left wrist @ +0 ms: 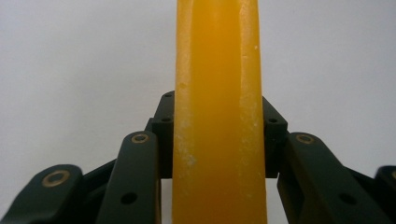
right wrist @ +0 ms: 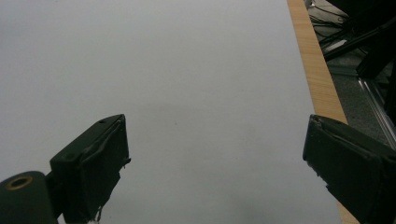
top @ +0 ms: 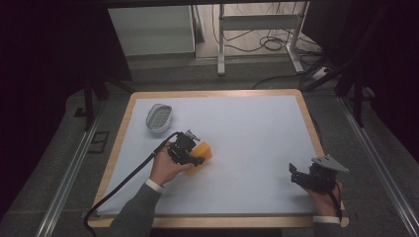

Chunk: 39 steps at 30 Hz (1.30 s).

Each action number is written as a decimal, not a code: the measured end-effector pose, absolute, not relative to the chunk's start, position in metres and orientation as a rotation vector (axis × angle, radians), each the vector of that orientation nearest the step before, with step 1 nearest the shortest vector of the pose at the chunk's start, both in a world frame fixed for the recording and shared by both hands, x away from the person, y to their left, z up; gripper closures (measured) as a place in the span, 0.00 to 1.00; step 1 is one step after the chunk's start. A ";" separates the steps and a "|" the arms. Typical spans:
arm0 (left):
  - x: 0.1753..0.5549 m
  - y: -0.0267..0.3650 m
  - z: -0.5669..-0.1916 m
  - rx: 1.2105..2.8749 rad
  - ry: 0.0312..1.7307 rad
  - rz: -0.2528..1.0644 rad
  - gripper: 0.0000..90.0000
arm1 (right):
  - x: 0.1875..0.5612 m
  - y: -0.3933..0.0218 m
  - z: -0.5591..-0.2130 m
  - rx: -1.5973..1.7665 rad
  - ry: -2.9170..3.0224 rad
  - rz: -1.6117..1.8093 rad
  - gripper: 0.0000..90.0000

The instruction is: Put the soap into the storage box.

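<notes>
An orange soap-like bar [top: 203, 152] sits left of the table's middle, with my left gripper [top: 193, 157] shut on it. In the left gripper view the orange bar [left wrist: 218, 112] stands on edge between the two black jaws, which press on both its sides. My right gripper [top: 296, 174] rests near the front right of the white table top, held by a hand. In the right gripper view the right gripper [right wrist: 215, 158] is open, its jaws wide apart with nothing but bare white surface between them.
A small white slotted dish [top: 159, 118] lies at the back left of the white table top [top: 247, 133]. The wooden table rim [right wrist: 315, 65] runs close on the right gripper's right. Floor rails and cables lie beyond the table.
</notes>
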<state>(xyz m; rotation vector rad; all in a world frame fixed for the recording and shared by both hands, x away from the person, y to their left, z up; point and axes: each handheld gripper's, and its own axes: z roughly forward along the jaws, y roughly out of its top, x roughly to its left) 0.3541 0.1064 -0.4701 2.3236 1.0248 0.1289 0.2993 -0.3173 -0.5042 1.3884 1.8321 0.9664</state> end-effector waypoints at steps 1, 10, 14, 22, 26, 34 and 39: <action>0.354 0.109 -0.467 2.312 1.025 0.128 0.68 | 0.299 -0.317 -0.504 1.388 1.832 0.966 0.08; 0.353 0.122 -0.455 2.273 1.031 0.177 0.68 | 0.299 -0.317 -0.505 1.388 1.836 0.961 0.08; 0.355 0.124 -0.454 2.280 1.035 0.176 0.68 | 0.299 -0.317 -0.505 1.386 1.834 0.959 0.08; 0.357 0.132 -0.448 2.258 1.045 0.200 0.68 | 0.299 -0.319 -0.505 1.388 1.831 0.960 0.08; 0.360 0.139 -0.443 2.254 1.060 0.204 0.68 | 0.298 -0.318 -0.505 1.389 1.829 0.960 0.08; 0.369 0.151 -0.437 2.233 1.097 0.212 0.68 | 0.299 -0.318 -0.506 1.391 1.833 0.956 0.08; 0.375 0.158 -0.435 2.226 1.110 0.198 0.68 | 0.299 -0.319 -0.506 1.392 1.832 0.957 0.08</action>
